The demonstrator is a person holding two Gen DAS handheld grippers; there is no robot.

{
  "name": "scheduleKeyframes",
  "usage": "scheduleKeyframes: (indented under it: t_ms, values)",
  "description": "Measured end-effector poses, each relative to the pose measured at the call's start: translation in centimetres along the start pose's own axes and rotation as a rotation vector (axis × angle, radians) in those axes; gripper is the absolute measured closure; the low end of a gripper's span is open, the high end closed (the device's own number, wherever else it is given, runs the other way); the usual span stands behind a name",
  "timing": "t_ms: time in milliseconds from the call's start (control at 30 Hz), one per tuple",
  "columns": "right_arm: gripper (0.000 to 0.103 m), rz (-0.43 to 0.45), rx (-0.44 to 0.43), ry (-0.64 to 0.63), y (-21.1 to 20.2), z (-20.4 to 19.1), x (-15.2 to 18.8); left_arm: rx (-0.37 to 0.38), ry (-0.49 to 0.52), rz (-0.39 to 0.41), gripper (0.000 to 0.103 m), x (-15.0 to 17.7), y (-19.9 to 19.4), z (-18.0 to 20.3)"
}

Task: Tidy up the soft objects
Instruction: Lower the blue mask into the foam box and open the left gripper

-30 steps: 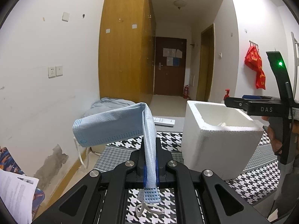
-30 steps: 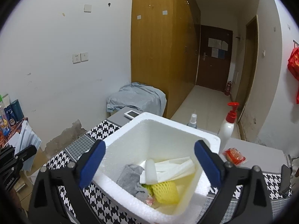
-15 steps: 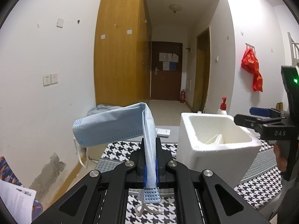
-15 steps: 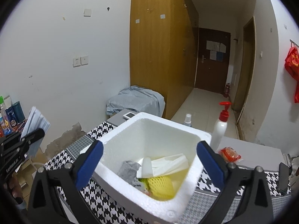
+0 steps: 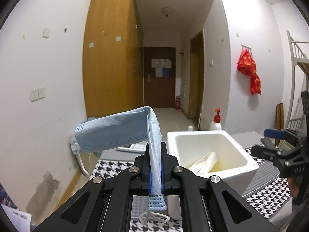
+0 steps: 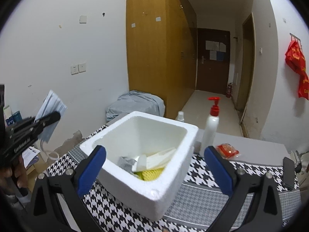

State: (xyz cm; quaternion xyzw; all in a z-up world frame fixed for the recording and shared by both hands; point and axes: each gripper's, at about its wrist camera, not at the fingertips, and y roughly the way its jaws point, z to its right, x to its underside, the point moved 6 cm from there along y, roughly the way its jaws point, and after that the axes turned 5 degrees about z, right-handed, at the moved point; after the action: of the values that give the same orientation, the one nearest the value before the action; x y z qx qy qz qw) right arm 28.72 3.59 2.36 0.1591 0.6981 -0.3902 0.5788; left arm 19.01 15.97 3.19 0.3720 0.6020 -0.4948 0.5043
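Carrying step: the left gripper pinches a blue face mask tight, at 10 o'clock of the foam box. Next it needs carrying over the box's opening before release. The right gripper gapes wide, empty. Only the right wrist view shows the grey cloth and yellow netting inside.

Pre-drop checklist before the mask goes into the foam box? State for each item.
1. Left gripper clamped on the face mask: ok.
2. Mask over the foam box opening: not ok, it hangs left of the box.
3. Room in the box above the sock, paper and yellow net: ok.
4. Right gripper open, holding nothing: ok.
5. Right gripper clear of the drop path: not ok, its fingers straddle the box's near side.
6. Ear loop free of snags: cannot tell.
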Motion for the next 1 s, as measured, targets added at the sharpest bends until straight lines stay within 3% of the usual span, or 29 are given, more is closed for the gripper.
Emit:
scheduleKeyframes:
  t_ms: [567, 1000]
  values:
    - [0.000, -0.005, 0.093, 0.038, -4.2, 3.9, 3.5, 0.136, 0.055, 0.013, 0.096, -2.3, 3.3, 5.9]
    - [0.000, -0.011, 0.189, 0.086, -7.0, 6.4, 5.6, 0.209, 0.088, -0.020, 0.096, -2.0, 5.7, 9.3]
